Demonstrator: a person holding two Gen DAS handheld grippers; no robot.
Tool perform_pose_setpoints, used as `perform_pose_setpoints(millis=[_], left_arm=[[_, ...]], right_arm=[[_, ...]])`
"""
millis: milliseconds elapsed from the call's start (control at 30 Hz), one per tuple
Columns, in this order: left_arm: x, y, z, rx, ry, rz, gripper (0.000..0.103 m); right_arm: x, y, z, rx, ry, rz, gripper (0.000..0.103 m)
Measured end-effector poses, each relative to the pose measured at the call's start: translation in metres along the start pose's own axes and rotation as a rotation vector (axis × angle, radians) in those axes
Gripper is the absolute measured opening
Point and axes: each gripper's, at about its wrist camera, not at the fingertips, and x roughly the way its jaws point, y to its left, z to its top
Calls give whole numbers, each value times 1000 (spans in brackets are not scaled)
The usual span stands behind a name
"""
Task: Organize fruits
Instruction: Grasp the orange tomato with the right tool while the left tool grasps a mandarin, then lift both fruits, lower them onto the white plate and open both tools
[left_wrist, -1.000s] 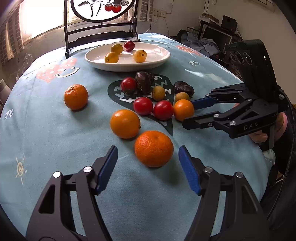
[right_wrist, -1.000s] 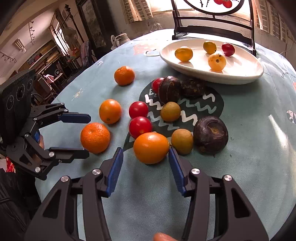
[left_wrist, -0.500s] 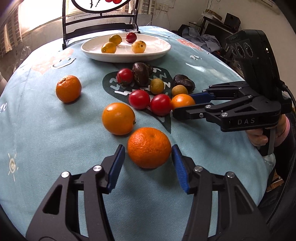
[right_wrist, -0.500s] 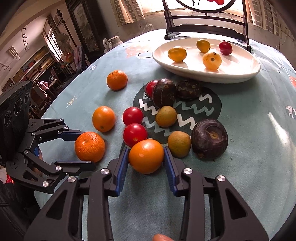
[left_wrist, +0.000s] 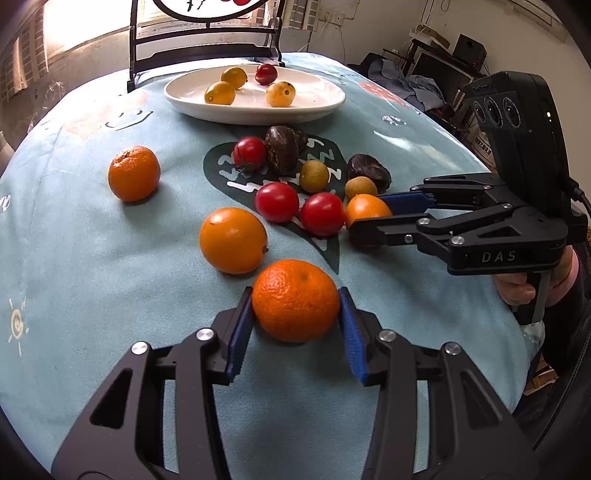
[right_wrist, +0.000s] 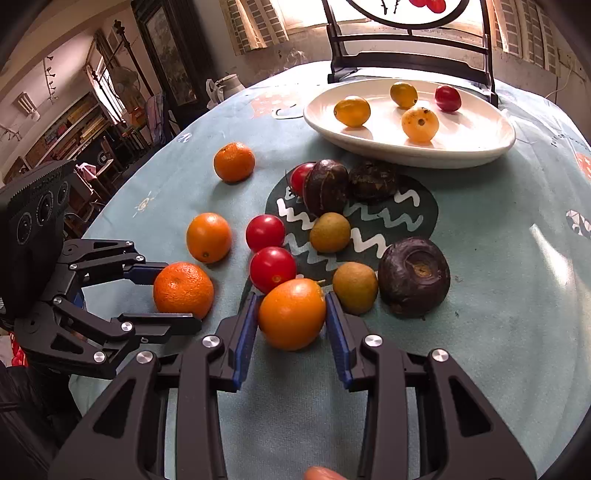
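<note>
Left gripper (left_wrist: 295, 310) clamped on a bumpy-skinned mandarin (left_wrist: 295, 300), both blue pads pressed against its sides, fruit sitting on the light-blue tablecloth (left_wrist: 74, 258) near the table's front edge. Underside of the mandarin hidden, so lifted or resting cannot be told. Right gripper (right_wrist: 291, 321) closed on a smooth orange (right_wrist: 292, 314), pads touching both flanks; from the left wrist view only the top of this orange visible behind the near black finger.

Just beyond the right gripper: two red cherry tomatoes (right_wrist: 272, 268), two dull yellow-green round fruits (right_wrist: 355, 287), and a dark, wrinkled purple fruit (right_wrist: 413, 276) with a sunken end, exact kind hard to make out. Two more dark fruits (right_wrist: 327, 186) farther back, half hiding a third red tomato (right_wrist: 301, 177). Loose to the left: another smooth orange (left_wrist: 232, 240) and a far mandarin (left_wrist: 133, 172), well apart.

White plate (left_wrist: 325, 107) at the back edge holding three yellow fruits (left_wrist: 220, 92) and one red one (left_wrist: 266, 73). Black chair back (left_wrist: 203, 40) behind it, top cut off by the frame. Fingertip (right_wrist: 323, 473) barely showing at the bottom edge of the right wrist view.
</note>
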Motion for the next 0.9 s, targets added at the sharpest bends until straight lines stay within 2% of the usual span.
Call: perform_pose_setpoints(millis=[467,567,700,900], left_arm=[[0,-1,-1,1,-2,-9,44],[0,-1,-1,-1,-3,-9,44],[-1,1,-2,-11,-6,-23,44],[-7,0,-6,-26,-29,-73,44]], right_arm=[[-3,4,-1,-23,-11,-1,38],[6,4,-2,-14,41,41,40],[-1,7,-2,-27,-10,19,37],[-7,9,-4,-32,-21,28,36]])
